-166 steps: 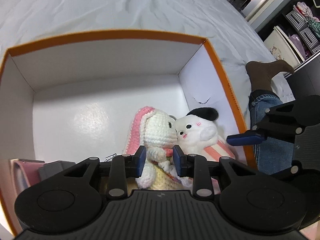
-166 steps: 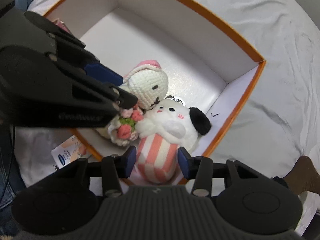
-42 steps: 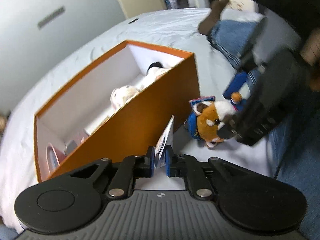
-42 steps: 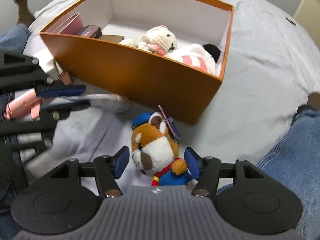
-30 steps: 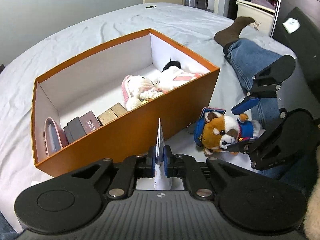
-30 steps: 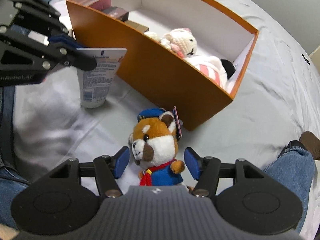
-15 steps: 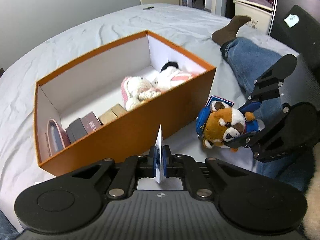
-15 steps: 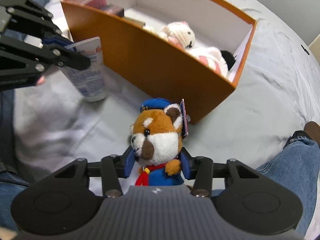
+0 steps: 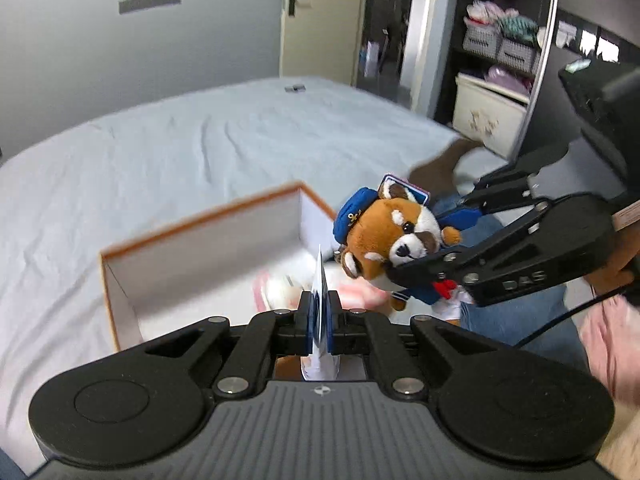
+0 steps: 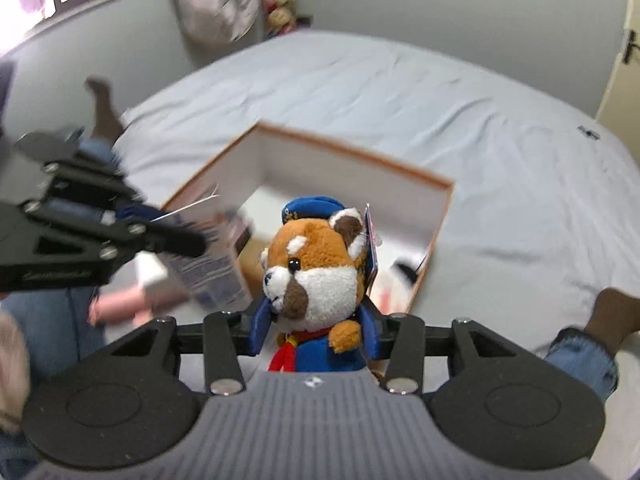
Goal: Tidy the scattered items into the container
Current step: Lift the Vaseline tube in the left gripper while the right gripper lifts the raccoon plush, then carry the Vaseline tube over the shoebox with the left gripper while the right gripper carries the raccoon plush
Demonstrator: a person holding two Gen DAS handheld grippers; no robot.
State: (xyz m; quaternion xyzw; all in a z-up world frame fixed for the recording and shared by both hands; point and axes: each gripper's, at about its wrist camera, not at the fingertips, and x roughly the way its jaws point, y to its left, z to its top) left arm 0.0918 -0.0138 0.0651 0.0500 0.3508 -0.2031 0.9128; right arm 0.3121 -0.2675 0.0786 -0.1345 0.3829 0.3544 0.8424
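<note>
The left gripper (image 9: 319,322) has its fingers pressed together on the flat crimped end of a white tube (image 10: 208,264), so the tube hangs below the grip and can be lowered end-first. The right gripper (image 10: 314,332) pinches a red-panda plush (image 10: 316,276) around its soft body, head upright and clear of the pads, which keeps the toy from slipping. Both items are held in the air above the orange box (image 10: 360,160) on the bed (image 10: 500,120), probably to clear its rim before being dropped in beside the toys already inside
</note>
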